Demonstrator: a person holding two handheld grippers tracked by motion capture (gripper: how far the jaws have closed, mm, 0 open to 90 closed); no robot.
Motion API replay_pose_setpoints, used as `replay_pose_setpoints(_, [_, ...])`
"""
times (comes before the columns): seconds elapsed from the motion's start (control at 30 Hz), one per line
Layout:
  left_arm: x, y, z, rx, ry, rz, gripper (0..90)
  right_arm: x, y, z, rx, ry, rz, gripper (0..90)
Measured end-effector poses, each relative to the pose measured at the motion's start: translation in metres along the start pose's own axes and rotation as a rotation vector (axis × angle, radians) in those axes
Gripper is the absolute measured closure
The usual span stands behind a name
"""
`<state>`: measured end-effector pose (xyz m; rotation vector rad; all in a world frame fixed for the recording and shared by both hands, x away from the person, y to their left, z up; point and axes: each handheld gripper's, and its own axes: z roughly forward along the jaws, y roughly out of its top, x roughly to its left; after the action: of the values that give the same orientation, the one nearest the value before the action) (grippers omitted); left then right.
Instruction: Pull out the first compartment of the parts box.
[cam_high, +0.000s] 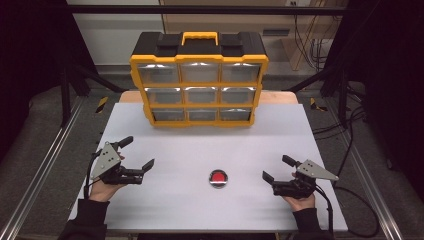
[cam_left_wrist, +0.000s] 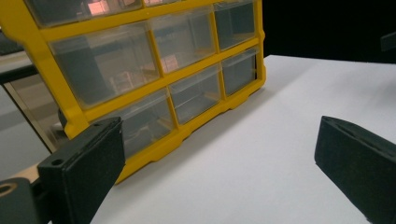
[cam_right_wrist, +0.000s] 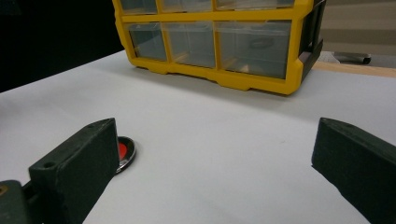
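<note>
High view: a yellow drawer cabinet (cam_high: 199, 80) stands at the far side of the white table (cam_high: 165, 200); a small red disc (cam_high: 218, 177) with a metal rim lies on the near centre. The left gripper (cam_high: 138, 152) and the right gripper (cam_high: 276, 168) rest on the table well apart from the disc, jaws spread and empty.

Left gripper view: the jaws stand wide, aimed past the cabinet's lower drawers (cam_left_wrist: 196, 95).

Right gripper view: the jaws are likewise wide; the disc (cam_right_wrist: 124, 152) lies just behind the left jaw.

The right gripper is nearer, so it probably makes the pick. The disc is low and flat; the jaws should straddle it squarely, tips near the table, and close on the rim.
</note>
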<state>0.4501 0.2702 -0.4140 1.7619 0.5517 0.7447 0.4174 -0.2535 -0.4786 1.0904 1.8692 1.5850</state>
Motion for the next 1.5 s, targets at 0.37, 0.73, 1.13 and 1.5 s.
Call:
replay_pose_setpoints(0.37, [0.005, 0.020, 0.006, 0.008, 0.000, 0.120, 1.4, 0.000, 0.000, 0.000, -0.002, 0.000, 0.003, 1.5])
replay_pose_setpoints(0.73, [0.011, 0.041, 0.012, 0.044, 0.020, 0.284, 1.5, 0.000, 0.000, 0.000, -0.001, 0.001, 0.003, 1.5])
replay_pose_setpoints(1.13, [0.017, 0.063, 0.020, 0.078, 0.024, 0.433, 1.5, 0.000, 0.001, 0.000, -0.002, 0.000, 0.002, 1.4])
replay_pose_setpoints(1.5, [0.018, 0.078, 0.030, 0.119, 0.032, 0.568, 1.9, -0.001, 0.001, 0.000, -0.004, -0.001, 0.002, 1.4])
